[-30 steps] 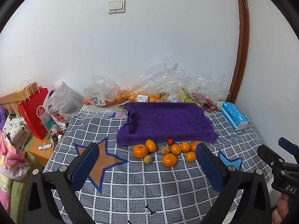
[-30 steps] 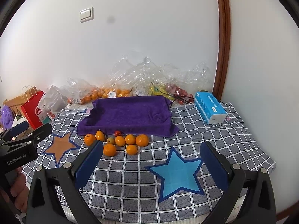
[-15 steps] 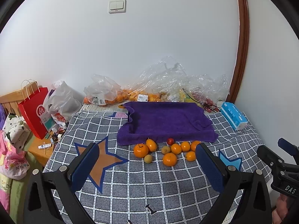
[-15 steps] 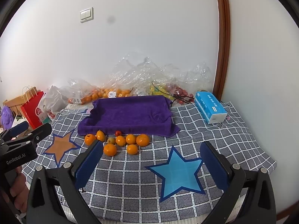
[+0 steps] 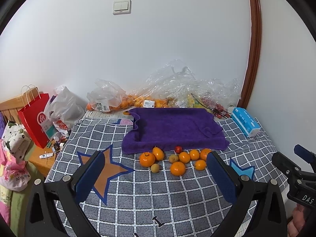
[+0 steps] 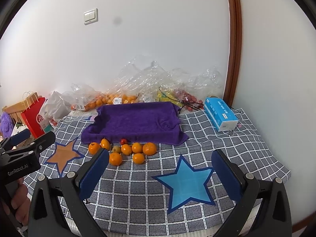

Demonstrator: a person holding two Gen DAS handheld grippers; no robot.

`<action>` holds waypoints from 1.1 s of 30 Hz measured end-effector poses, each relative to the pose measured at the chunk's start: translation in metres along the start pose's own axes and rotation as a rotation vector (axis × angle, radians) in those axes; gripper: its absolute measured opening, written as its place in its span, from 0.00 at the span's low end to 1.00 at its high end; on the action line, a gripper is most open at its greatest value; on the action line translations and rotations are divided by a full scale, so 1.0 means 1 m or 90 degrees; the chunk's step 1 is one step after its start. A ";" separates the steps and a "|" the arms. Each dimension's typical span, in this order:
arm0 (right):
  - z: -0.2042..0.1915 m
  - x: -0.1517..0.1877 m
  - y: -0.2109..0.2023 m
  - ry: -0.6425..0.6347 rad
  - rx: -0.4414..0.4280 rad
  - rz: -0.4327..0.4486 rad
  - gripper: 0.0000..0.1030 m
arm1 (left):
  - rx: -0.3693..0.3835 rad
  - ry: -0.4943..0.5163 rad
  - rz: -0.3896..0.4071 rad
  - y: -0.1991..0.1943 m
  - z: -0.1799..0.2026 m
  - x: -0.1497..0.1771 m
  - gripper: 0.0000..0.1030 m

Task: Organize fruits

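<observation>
Several loose fruits lie in a cluster [image 5: 175, 159] [image 6: 124, 151] on the checked cloth, just in front of a purple towel-covered tray [image 5: 173, 126] [image 6: 136, 122]: oranges [image 5: 177, 168], an orange persimmon [image 5: 147, 159], two small brown-green fruits [image 5: 155, 167] and one small red fruit [image 5: 178, 149]. My left gripper [image 5: 156, 174] hangs open, short of the cluster, nothing between its blue pads. My right gripper [image 6: 161, 170] is open too, over the blue star, to the right of the fruits and empty.
Clear plastic bags of oranges and other fruit [image 5: 150, 100] [image 6: 126, 96] pile against the back wall. A blue tissue pack [image 5: 244, 121] [image 6: 220, 115] lies at the right. A red paper bag [image 5: 34, 116] and clutter stand beyond the bed's left edge. Checked cloth in front is bare.
Both grippers have crept slightly toward the fruits; the cluster sits a little nearer in each view. Nothing was taken hold of.
</observation>
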State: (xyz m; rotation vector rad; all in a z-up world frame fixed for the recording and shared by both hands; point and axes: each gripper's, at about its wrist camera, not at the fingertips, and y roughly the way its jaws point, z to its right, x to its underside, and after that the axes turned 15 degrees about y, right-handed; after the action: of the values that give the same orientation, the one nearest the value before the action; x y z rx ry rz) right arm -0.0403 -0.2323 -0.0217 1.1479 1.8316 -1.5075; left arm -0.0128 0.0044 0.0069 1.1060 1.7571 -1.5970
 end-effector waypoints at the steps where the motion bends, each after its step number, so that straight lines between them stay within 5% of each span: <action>1: 0.000 0.000 -0.001 -0.001 0.001 0.002 0.99 | 0.000 0.000 0.001 0.000 0.000 0.000 1.00; 33: -0.005 -0.010 0.017 -0.005 0.016 0.015 1.00 | -0.019 -0.016 -0.010 0.010 -0.006 -0.004 1.00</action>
State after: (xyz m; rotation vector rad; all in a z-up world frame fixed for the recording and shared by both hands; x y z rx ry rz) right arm -0.0201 -0.2299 -0.0210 1.1698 1.7923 -1.5230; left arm -0.0014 0.0094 0.0057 1.0564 1.7719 -1.5825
